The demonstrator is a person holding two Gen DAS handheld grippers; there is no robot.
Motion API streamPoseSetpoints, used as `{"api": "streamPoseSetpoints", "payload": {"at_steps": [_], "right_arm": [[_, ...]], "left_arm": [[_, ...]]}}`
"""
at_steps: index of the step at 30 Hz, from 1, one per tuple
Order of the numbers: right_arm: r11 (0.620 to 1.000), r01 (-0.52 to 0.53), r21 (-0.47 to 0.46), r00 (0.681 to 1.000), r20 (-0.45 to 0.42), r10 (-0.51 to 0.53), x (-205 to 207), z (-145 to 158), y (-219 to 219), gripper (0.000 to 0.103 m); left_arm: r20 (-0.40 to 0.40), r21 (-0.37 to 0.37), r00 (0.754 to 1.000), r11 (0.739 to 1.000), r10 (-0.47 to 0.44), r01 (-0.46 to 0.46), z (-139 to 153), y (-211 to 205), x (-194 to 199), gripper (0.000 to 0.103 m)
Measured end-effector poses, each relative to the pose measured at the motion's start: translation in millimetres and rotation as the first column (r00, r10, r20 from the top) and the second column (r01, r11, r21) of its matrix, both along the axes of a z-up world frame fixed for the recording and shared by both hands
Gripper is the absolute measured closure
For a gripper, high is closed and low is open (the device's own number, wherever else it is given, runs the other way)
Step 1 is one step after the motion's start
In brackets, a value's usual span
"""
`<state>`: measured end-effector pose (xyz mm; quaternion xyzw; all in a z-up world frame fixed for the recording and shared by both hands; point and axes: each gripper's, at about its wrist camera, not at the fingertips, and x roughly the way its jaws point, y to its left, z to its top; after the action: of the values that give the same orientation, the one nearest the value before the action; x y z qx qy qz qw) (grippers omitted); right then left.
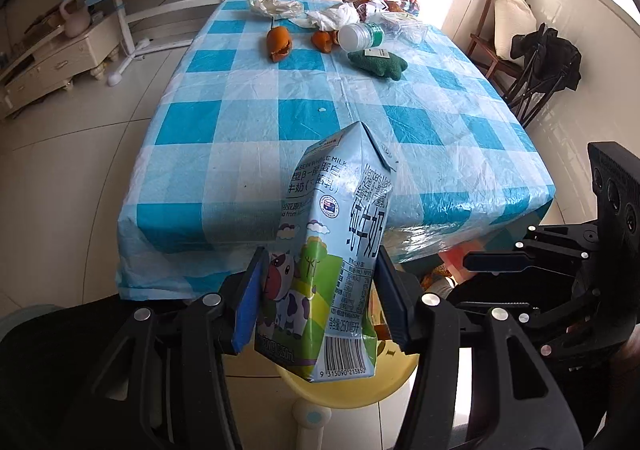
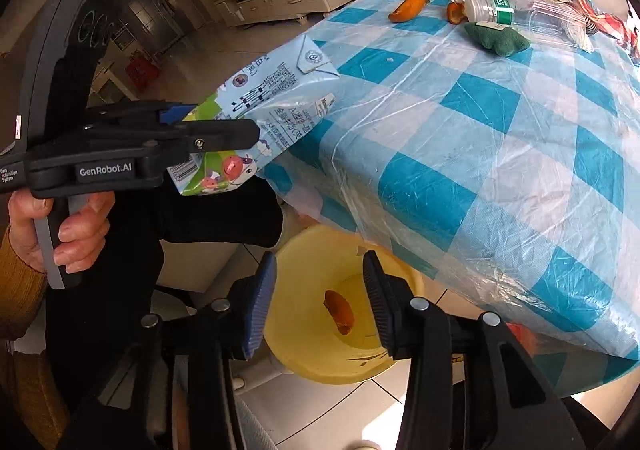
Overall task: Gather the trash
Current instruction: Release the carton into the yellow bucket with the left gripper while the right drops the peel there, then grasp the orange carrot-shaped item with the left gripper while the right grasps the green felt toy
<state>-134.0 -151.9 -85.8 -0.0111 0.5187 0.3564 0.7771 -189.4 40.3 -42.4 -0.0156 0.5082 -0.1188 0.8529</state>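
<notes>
Item, nearest: milk carton [image 1: 332, 250], a small blue gable-top pack printed with a cartoon cow, green field, barcode and Chinese lettering, its walls creased and slightly caved, so likely empty or nearly so. It is pinched across its lower body by the left gripper [image 1: 320, 298], blue pads pressing both sides; its long axis runs forward and up along the fingers, the folded top leaning over the near edge of the surface. Directly beneath the carton: yellow basin [image 2: 304, 270] on the tiled floor, partly tucked under the surface's corner, already holding one piece of orange peel [image 2: 339, 312]. The left hand is the one carrying the load, and the basin lies straight below it; the drop appears to need only a release, perhaps after drawing the carton's top back clear of the edge. Right gripper [image 2: 320, 302]: spread, nothing between its pads, hovering above the basin. Next: surface [image 1: 248, 121], covered in a blue-and-white checked plastic cloth. Far end, well apart from both grippers: two more orange peel pieces [image 1: 280, 43], a clear plastic bottle [image 1: 360, 35] lying on its side, a green plush toy [image 1: 378, 63], crumpled white wrappers [image 1: 276, 7].
</notes>
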Motion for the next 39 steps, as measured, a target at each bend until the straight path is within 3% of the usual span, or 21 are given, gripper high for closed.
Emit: {"api": "streamPoseSetpoints", "payload": {"at_steps": [7,11,13,17,22,26,31,35,39], "right_arm": [[0.973,0.207,0.105,0.975,0.065,-0.215,19.4,20.4,-37.4,0.035],[0.94,0.309,0.144,0.944,0.078,-0.322,30.3,27.5,-54.3,0.03],[0.936,0.325,0.134,0.935,0.101,-0.339,36.5,31.2,-56.7,0.029],[0.943,0.308,0.124,0.934,0.15,-0.325,58.9,47.5,-53.4,0.028],[0.966,0.252,0.056,0.931,0.258,-0.258,93.4,62.4,-45.9,0.026],[0.971,0.237,0.014,0.941,0.247,-0.233,138.0,46.3,-39.4,0.026],[0.973,0.231,-0.023,0.949,0.226,-0.22,178.4,25.6,-34.0,0.026],[0.968,0.249,-0.027,0.95,0.204,-0.239,193.2,9.7,-33.6,0.026],[0.969,0.243,-0.037,0.952,0.199,-0.231,194.1,3.6,-31.4,0.028]], "left_arm": [[-0.088,0.01,0.995,0.999,-0.051,0.052,-15.5,-15.6,-34.0,0.054],[-0.072,0.032,0.995,0.997,-0.071,0.074,-3.7,-16.0,-41.5,0.034],[-0.03,0.061,0.998,0.996,-0.061,0.063,8.0,-12.3,-35.9,0.033],[0.057,0.074,0.998,0.997,0.024,-0.028,33.7,1.6,3.8,0.032],[0.156,0.072,0.981,0.99,0.111,-0.123,52.5,4.9,78.1,0.031],[0.152,0.065,0.979,0.987,0.139,-0.15,45.6,-3.6,147.7,0.031],[0.137,0.14,0.982,0.979,0.133,-0.152,24.7,-18.9,222.4,0.031],[0.108,0.159,0.982,0.973,0.153,-0.169,5.0,-19.5,256.8,0.034],[0.064,0.128,0.984,0.977,0.166,-0.173,-7.3,-20.3,269.3,0.038]]}}
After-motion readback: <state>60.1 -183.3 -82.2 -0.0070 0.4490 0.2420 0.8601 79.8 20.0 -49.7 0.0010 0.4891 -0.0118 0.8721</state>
